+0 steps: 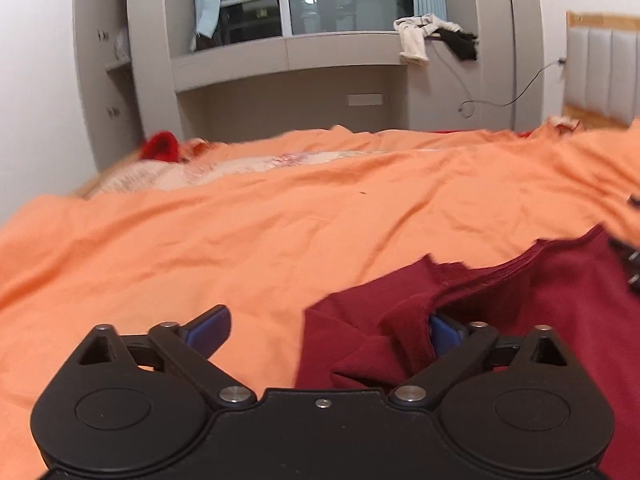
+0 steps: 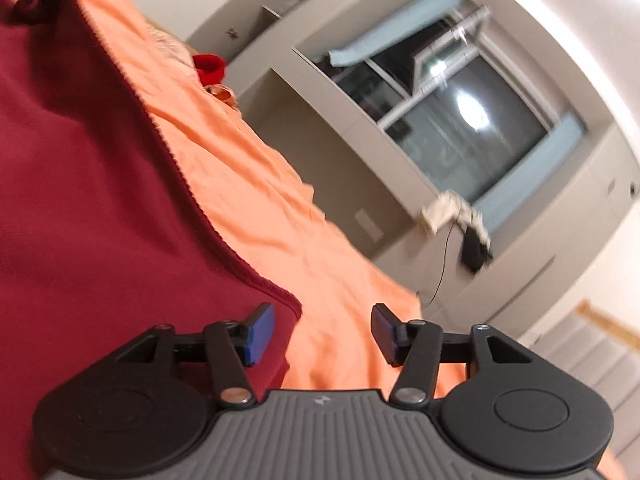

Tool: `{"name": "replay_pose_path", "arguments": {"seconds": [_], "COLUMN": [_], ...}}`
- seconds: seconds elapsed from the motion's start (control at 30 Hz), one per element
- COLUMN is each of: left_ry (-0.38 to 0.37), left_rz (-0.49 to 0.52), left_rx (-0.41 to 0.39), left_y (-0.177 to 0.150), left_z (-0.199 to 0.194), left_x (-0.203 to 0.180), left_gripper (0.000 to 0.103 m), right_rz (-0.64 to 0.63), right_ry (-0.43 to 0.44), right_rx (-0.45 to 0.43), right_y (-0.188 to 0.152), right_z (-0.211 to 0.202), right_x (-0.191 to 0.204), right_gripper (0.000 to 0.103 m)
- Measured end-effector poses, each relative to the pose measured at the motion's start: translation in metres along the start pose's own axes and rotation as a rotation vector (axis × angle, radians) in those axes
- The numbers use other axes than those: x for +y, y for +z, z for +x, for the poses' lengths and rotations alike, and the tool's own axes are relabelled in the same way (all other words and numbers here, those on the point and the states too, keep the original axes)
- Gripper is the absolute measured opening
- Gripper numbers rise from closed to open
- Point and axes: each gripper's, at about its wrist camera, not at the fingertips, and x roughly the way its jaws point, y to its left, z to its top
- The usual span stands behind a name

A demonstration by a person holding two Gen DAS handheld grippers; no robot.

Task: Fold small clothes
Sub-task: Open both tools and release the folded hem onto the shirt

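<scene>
Left wrist, maroon garment (image 1: 500,304) draping open left claw's (image 1: 326,332) right finger

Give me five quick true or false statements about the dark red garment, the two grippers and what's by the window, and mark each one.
1. The dark red garment lies on an orange sheet. True.
2. The left gripper is clamped shut on the garment. False: its jaws stand wide apart, with a fold of the garment against one pad.
3. The right gripper is open, with nothing pinched between its pads. True.
4. The clothes on the window ledge are bright green. False: they are whitish and black.
5. A bright red item sits at the far edge of the bed. True.
</scene>
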Motion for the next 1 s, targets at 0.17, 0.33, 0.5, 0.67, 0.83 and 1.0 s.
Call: {"name": "replay_pose_path", "arguments": {"seconds": [0.17, 0.33, 0.5, 0.67, 0.83, 1.0], "left_ry": [-0.168, -0.184, -0.107, -0.084, -0.058, -0.03], "left_rz": [-0.067, -0.067, -0.028, -0.057, -0.177, -0.299], "left_rx": [-0.005, -0.023, 0.034, 0.065, 0.004, -0.048], "left_y": [-0.002, -0.006, -0.016, -0.018, -0.015, -0.011], "left_z": [-0.008, -0.009, 0.006, 0.016, 0.008, 0.0], "left_x": [0.009, 0.004, -0.011, -0.012, 0.001, 0.022], "left_gripper": [0.102, 0.102, 0.09, 0.032, 0.004, 0.004], "right_rz": [0.152, 0.451, 0.562, 0.548, 0.565, 0.562], "right_ry": [0.096, 0.302, 0.364, 0.349, 0.285, 0.236], "right_rx": [0.023, 0.06, 0.087, 0.047, 0.001, -0.004], "right_y": [0.002, -0.002, -0.013, -0.009, 0.003, 0.009], "right_z": [-0.003, 0.006, 0.013, 0.008, 0.002, 0.005], "right_x": [-0.031, -0.079, -0.1, -0.105, -0.104, -0.101], "right_gripper": [0.07, 0.077, 0.036, 0.005, 0.003, 0.003]}}
